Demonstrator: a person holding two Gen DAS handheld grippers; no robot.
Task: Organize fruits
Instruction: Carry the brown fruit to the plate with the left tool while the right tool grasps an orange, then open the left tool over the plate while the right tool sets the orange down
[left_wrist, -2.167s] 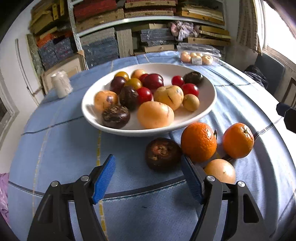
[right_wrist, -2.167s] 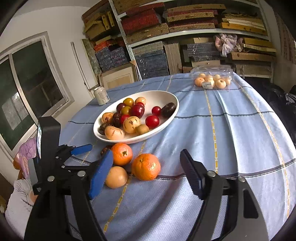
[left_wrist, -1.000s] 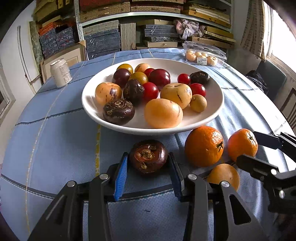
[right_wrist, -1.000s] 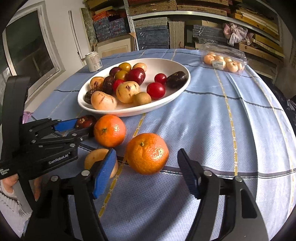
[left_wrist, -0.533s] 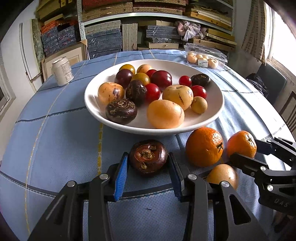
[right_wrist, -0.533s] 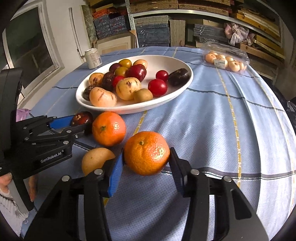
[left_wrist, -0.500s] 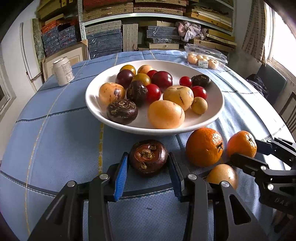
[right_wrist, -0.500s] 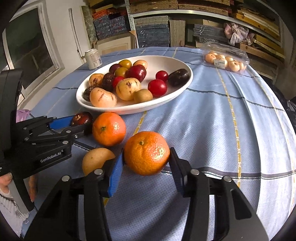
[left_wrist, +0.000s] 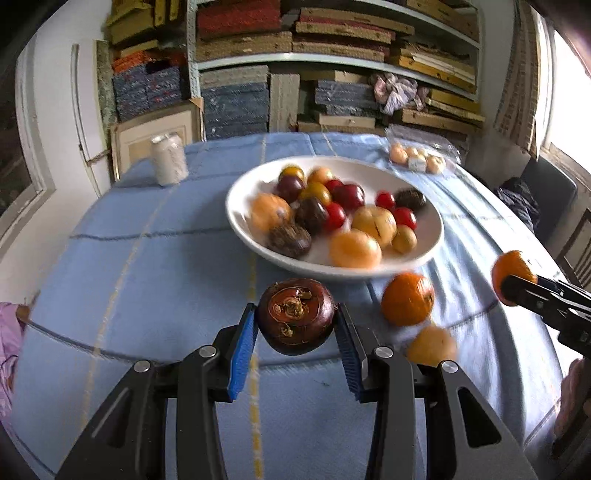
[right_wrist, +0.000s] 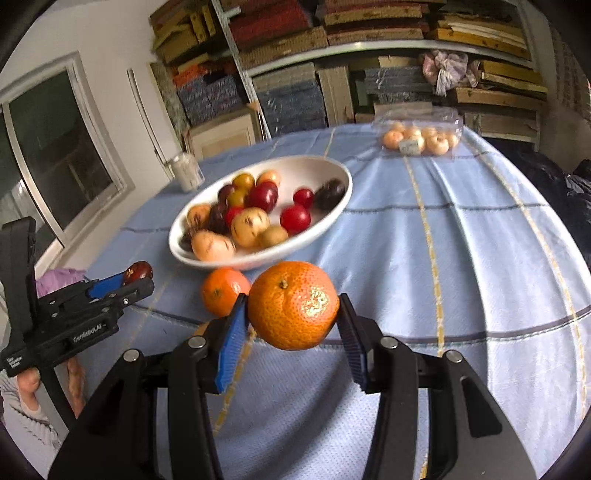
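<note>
My left gripper (left_wrist: 295, 332) is shut on a dark brown round fruit (left_wrist: 295, 315) and holds it above the blue tablecloth, in front of the white bowl (left_wrist: 243, 225) of mixed fruits. My right gripper (right_wrist: 291, 325) is shut on an orange (right_wrist: 293, 304), lifted off the cloth; it also shows at the right edge of the left wrist view (left_wrist: 508, 271). A second orange (left_wrist: 406, 299) and a pale yellow fruit (left_wrist: 430, 345) lie on the cloth by the bowl's near right rim. The left gripper with its dark fruit also shows in the right wrist view (right_wrist: 136, 273).
A white can (left_wrist: 168, 164) stands at the far left of the table. A clear plastic box of small pale fruits (left_wrist: 417, 158) lies at the far right. Shelves stacked with boards stand behind the table. A dark chair (left_wrist: 546, 192) is at the right.
Both grippers have lifted their fruits off the cloth: the left with the dark brown fruit, the right with the orange. The view is blurred by motion.
</note>
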